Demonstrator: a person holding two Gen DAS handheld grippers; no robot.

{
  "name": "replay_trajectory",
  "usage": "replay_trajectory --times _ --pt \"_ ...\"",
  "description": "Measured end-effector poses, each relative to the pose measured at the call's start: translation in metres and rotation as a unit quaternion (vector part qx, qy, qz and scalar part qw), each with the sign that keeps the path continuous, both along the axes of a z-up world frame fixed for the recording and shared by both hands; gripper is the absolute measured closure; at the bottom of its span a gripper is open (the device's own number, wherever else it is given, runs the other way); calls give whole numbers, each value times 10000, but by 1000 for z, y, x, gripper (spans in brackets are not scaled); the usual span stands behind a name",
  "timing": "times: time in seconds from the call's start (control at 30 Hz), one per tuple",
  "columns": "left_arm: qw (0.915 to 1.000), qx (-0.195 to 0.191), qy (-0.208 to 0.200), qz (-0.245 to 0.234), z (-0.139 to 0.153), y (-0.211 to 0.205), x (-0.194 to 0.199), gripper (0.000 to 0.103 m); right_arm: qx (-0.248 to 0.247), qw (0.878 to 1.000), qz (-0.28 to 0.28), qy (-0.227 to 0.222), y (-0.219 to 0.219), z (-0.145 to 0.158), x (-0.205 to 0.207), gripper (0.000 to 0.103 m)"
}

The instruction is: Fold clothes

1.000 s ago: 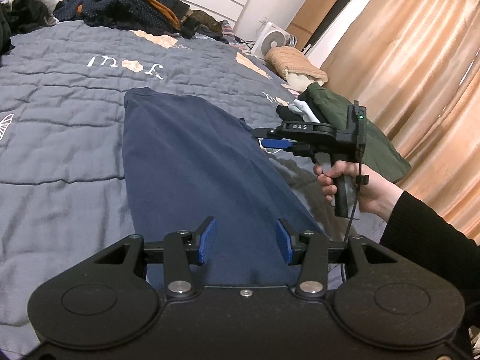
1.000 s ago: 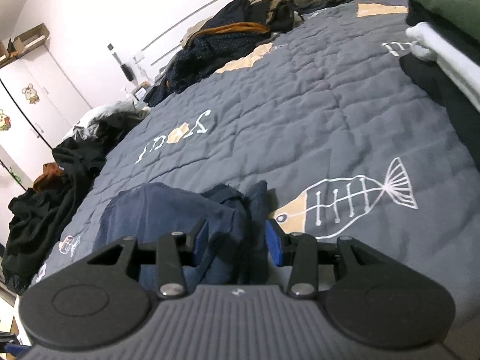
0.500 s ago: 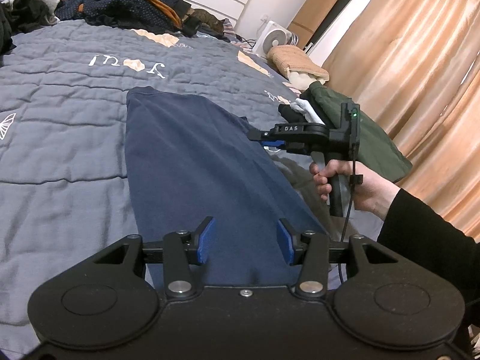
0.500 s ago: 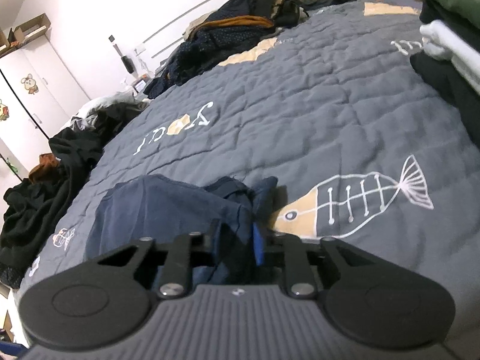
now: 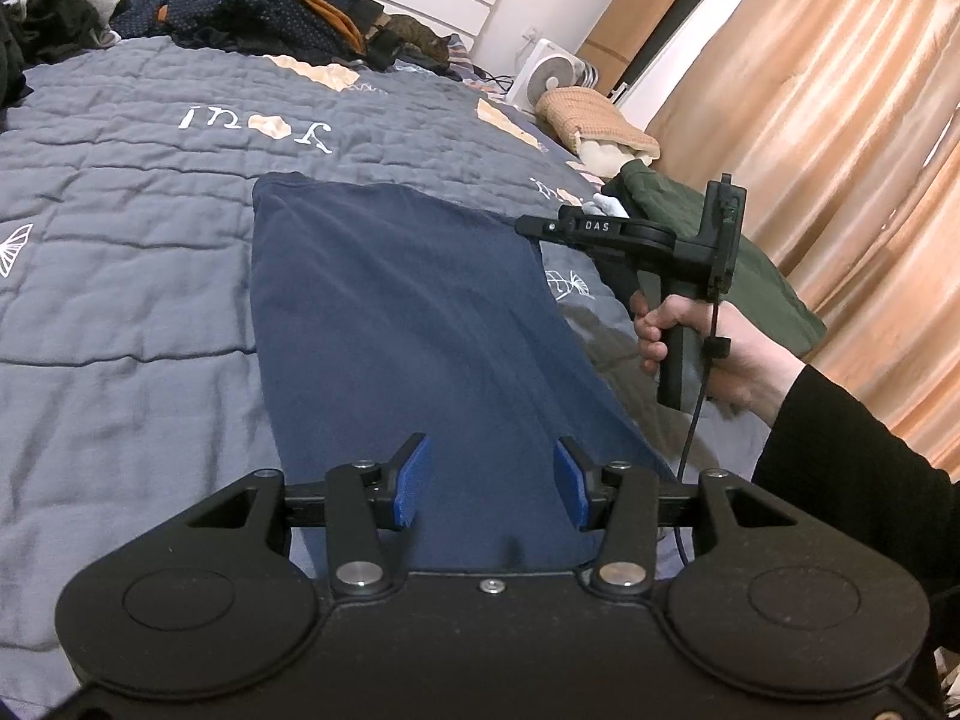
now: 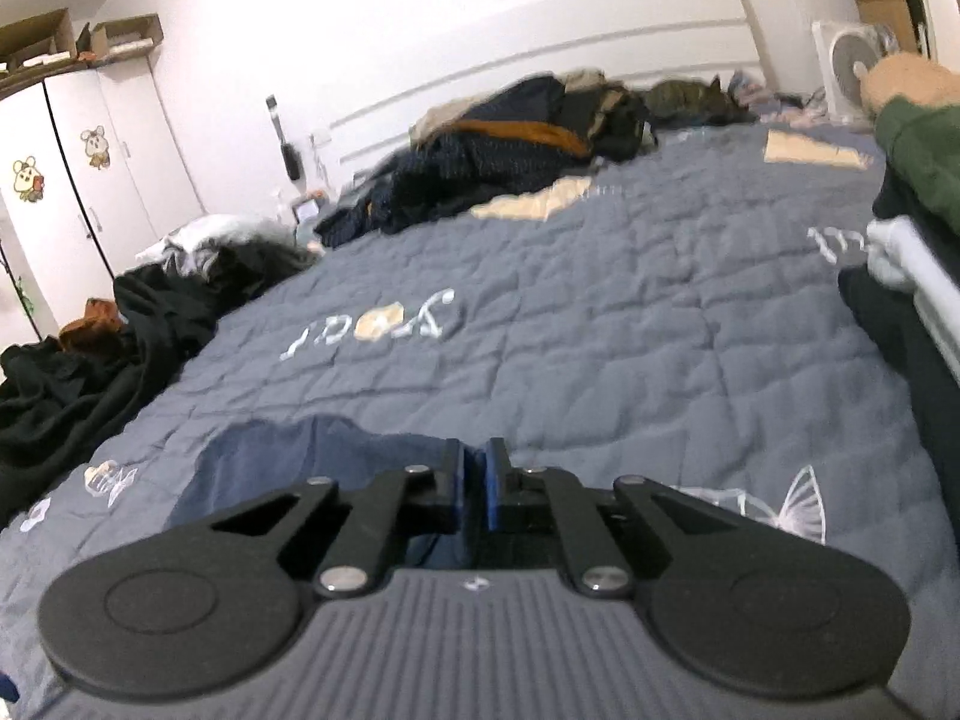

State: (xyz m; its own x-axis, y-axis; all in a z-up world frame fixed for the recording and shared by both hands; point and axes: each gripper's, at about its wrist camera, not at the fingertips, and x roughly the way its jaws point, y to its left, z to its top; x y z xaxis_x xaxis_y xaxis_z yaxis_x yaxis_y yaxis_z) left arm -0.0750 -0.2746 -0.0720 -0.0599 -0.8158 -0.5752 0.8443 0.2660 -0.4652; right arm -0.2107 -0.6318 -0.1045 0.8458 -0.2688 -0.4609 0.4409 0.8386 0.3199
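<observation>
A: From the left wrist camera, what do you see?

B: The left gripper (image 5: 489,483) hangs with its blue pads wide apart and nothing between them, over the near end of the navy garment (image 5: 396,324). That cloth lies long and flat on the grey quilt (image 5: 120,276). At its far right corner sits the right gripper (image 5: 531,227), gripped by a hand (image 5: 714,342) in a black sleeve (image 5: 852,468); a cable hangs from it.

A: And round about?

B: A green garment (image 5: 720,252) lies right behind that tool, with a white fan (image 5: 555,75) and peach curtains (image 5: 840,120) beyond. A dark clothes pile (image 5: 252,15) is heaped at the headboard.

A: The right wrist camera?

B: There the right gripper (image 6: 474,480) has its pads drawn almost together, pinching a bunched edge of the navy garment (image 6: 312,450), which spreads away to the left over the quilt (image 6: 600,330). Black clothing (image 6: 78,384) is heaped along the left edge, the green garment (image 6: 924,144) crowds the right, and a white wardrobe (image 6: 78,180) stands at the wall. The far end is blurred.
</observation>
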Motion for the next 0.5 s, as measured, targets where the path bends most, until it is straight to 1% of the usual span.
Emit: replay_trajectory --times 0.1,0.17,0.27,0.3,0.4,0.5 --pt "10000 -7 -3 17 1 1 -2 58 -176 9998 -33 -134 2 5 4 97" --pt "10000 4 -8 15 1 1 -3 58 -181 9998 -39 -23 -1 0 9 97" --pt "10000 41 -24 14 0 0 -3 58 217 9990 -114 365 -11 -21 16 96" --pt "10000 51 -23 26 0 0 -3 58 357 9983 -142 430 -13 -26 16 95" --pt "9999 68 4 89 -1 0 0 58 664 9968 -193 393 -18 -24 12 89" --pt "9999 83 -19 122 -2 0 2 56 899 9951 -227 335 -21 -17 7 77"
